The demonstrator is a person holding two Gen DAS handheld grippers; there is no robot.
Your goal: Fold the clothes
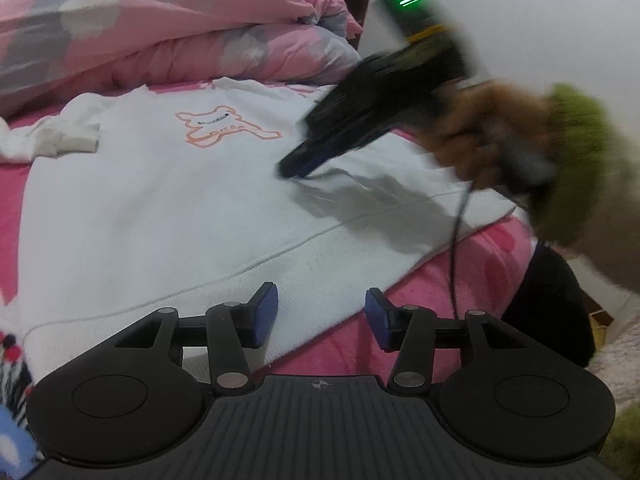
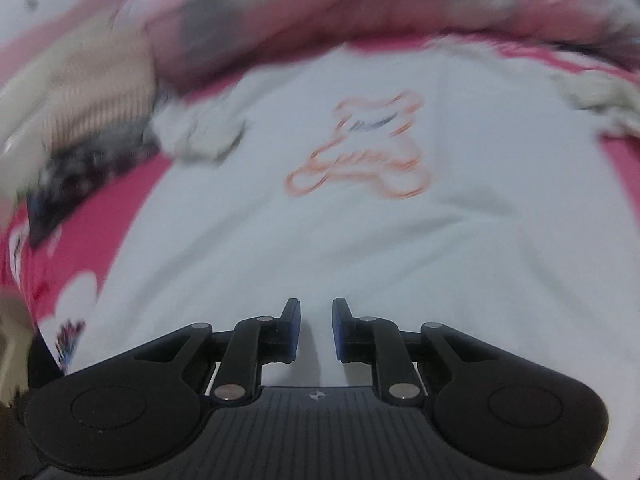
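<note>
A white sweatshirt (image 1: 160, 208) with an orange bear outline (image 1: 224, 128) lies spread flat on a pink bed sheet (image 1: 472, 264). My left gripper (image 1: 322, 316) hangs open over the sweatshirt's lower hem, where cloth meets sheet, with nothing between its pads. In the same view a hand holds my right gripper (image 1: 292, 170) tilted down, tips at the cloth by a small wrinkle. In the right wrist view the right gripper (image 2: 316, 328) shows a narrow gap over the sweatshirt (image 2: 360, 240). Its pads stand apart, and only flat cloth shows below them. The picture is blurred.
A bunched pink duvet (image 1: 160, 20) fills the back of the bed. A bunched sleeve (image 1: 60, 136) lies at the sweatshirt's left. A beige knit garment (image 2: 92, 92) and a dark patterned one (image 2: 80, 168) lie left of it. A thin cable (image 1: 456, 248) hangs from the right gripper.
</note>
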